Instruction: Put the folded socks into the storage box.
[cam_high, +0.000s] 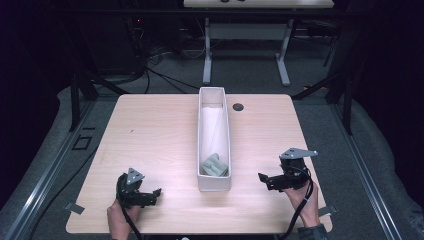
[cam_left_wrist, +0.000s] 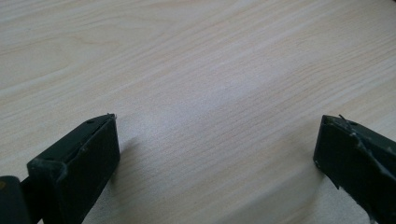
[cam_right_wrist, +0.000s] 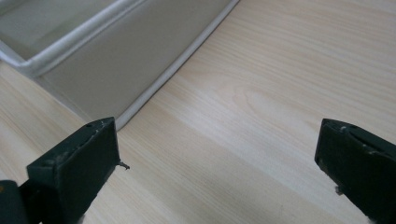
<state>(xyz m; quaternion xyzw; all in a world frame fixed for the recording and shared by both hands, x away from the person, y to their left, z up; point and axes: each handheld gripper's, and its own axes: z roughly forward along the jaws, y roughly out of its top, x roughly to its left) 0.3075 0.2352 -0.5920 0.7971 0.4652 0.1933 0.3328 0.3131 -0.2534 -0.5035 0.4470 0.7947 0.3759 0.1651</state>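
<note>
A long white bin (cam_high: 214, 182) stands lengthwise in the middle of the wooden table (cam_high: 155, 135), and a pale green object (cam_high: 215, 165) lies inside at its near end. My left gripper (cam_high: 156, 195) rests low at the table's near left, open, with bare wood between its fingers (cam_left_wrist: 79, 158). To the bin's right, my right gripper (cam_high: 264, 181) is open too, pointing toward the bin. In the right gripper view the bin's outer wall (cam_right_wrist: 116, 70) lies just beyond the open fingers (cam_right_wrist: 74, 168).
A dark round grommet (cam_high: 238, 106) sits in the tabletop right of the bin's far end. Beyond the table stand a second desk's legs (cam_high: 207, 55) and cables on the floor. Broad bare wood lies on both sides of the bin.
</note>
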